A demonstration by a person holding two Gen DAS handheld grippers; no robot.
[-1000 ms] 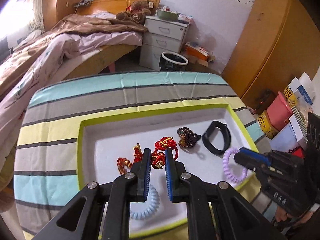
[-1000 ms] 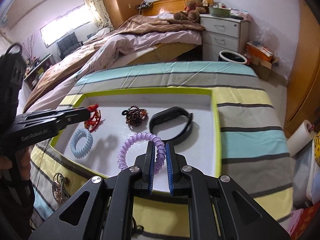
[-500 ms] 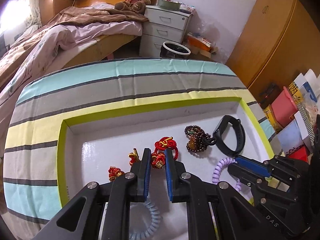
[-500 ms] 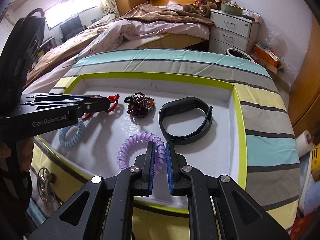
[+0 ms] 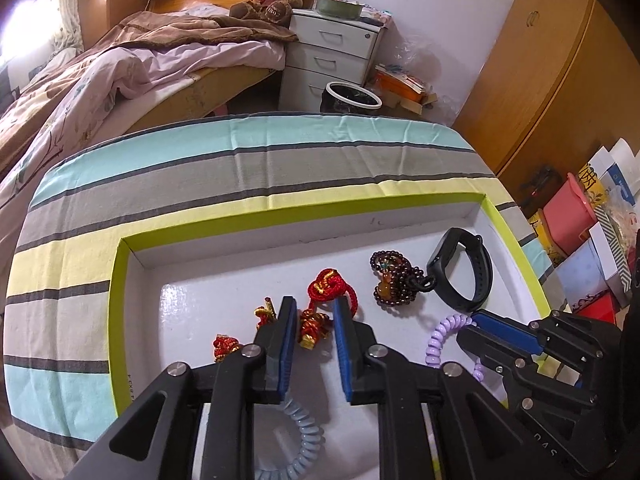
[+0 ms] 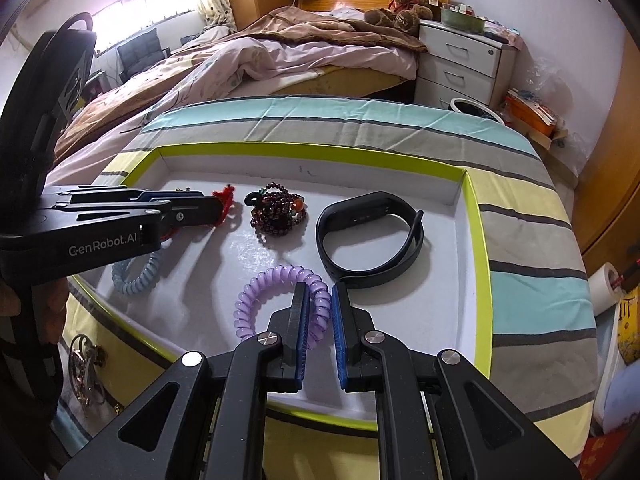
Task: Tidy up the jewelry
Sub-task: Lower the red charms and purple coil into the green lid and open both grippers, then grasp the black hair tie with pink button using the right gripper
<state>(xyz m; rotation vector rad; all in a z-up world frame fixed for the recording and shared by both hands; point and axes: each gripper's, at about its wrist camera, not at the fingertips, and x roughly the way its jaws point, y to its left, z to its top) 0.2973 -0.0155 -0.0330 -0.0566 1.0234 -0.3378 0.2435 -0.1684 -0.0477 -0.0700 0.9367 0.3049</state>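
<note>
A white tray with a lime-green rim (image 5: 280, 216) (image 6: 476, 240) holds the jewelry. My left gripper (image 5: 315, 304) (image 6: 216, 206) is low over the tray and its jaws are opening. The red knotted cord bracelet (image 5: 330, 286) with gold charms lies between the fingers, with the pads off it. My right gripper (image 6: 318, 290) (image 5: 476, 316) is shut on the purple coil band (image 6: 264, 292) (image 5: 438, 338), which rests on the tray floor. A dark bead bracelet (image 5: 394, 280) (image 6: 278, 214), a black fitness band (image 5: 464, 276) (image 6: 372, 236) and a pale blue coil band (image 5: 308, 436) (image 6: 136, 276) lie loose.
The tray sits on a table under a striped cloth (image 5: 240, 160). A metal trinket (image 6: 84, 368) hangs at the table's near left side. Beyond are a bed (image 6: 280, 52), white drawers (image 5: 332, 56), a waste bin (image 5: 352, 98), a wooden wardrobe (image 5: 540, 80) and stacked boxes (image 5: 580, 240).
My left gripper came down closer to the tray with the red bracelet, and its jaws have spread apart around it. The right gripper has stayed shut on the purple coil band.
</note>
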